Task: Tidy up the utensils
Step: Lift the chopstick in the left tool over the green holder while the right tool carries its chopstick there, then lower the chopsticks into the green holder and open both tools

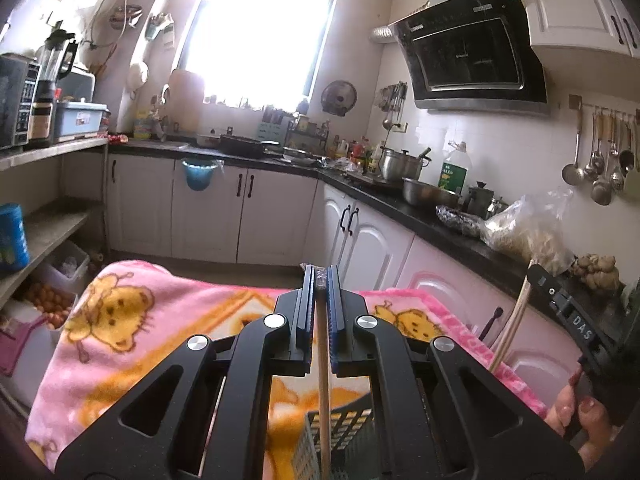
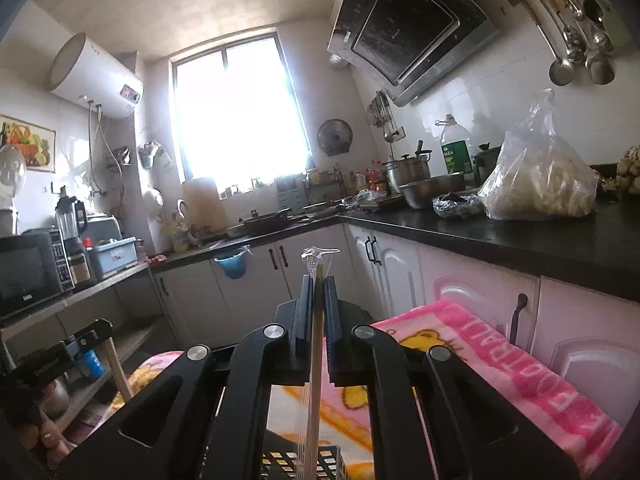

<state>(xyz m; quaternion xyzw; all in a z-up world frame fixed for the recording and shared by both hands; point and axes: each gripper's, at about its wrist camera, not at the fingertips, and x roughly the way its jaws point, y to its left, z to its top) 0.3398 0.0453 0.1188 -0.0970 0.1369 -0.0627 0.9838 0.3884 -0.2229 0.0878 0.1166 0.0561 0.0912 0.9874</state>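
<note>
In the left wrist view my left gripper (image 1: 320, 276) is shut on a thin wooden chopstick (image 1: 323, 380). It runs down between the fingers into a slotted basket (image 1: 348, 428) on a pink cartoon blanket (image 1: 140, 320). In the right wrist view my right gripper (image 2: 319, 280) is shut on pale chopsticks (image 2: 316, 360) in a clear wrapper whose crimped top sticks out above the fingertips. Their lower ends hang over the dark slotted basket (image 2: 304, 460). Each gripper also shows at the other view's edge: the right gripper (image 1: 534, 276) and the left gripper (image 2: 102, 328), each with its stick.
A black countertop (image 2: 500, 236) on the right carries a plastic bag of food (image 2: 536, 180), pots and an oil bottle. White cabinets (image 1: 272, 216) stand behind the blanket. A shelf on the left holds a microwave (image 2: 28, 272) and a blender. A hand (image 1: 576, 408) grips the right tool.
</note>
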